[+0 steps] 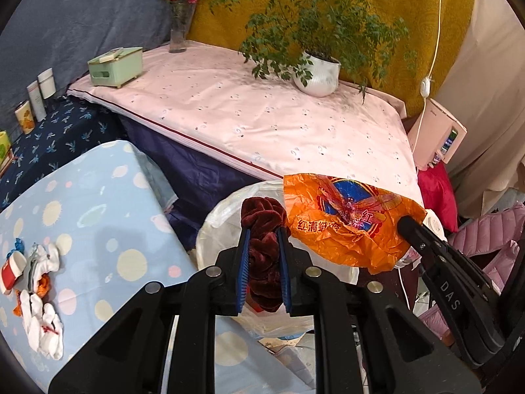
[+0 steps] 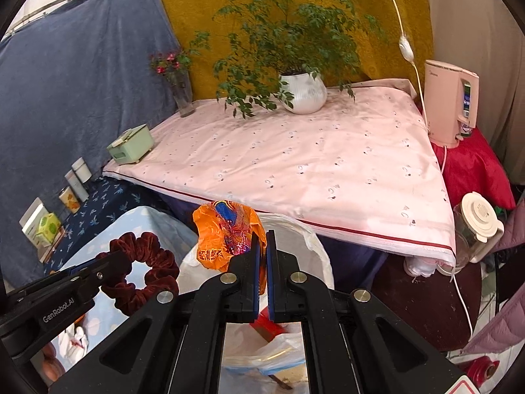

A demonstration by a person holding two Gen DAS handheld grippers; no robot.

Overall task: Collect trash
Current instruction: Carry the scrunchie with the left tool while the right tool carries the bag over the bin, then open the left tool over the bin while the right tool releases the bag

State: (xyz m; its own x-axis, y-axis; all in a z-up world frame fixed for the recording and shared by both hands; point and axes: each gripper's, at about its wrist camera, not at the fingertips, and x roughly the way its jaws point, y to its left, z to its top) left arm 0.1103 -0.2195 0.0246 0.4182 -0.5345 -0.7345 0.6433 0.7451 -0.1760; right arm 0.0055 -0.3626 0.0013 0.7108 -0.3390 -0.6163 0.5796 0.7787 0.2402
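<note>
Left wrist view: left hand-held gripper (image 1: 264, 233) is clamped on a dark red scrunchie (image 1: 262, 220), right hand-held gripper (image 2: 262, 234) pinches an orange bag (image 2: 223, 233). Both hang over the white-lined bin (image 2: 315, 246) beside the table (image 2: 311, 164).

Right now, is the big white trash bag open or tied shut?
Open. The white trash bag has its rim spread wide, and the right wrist view looks down through its mouth at red packaging lying inside.
</note>
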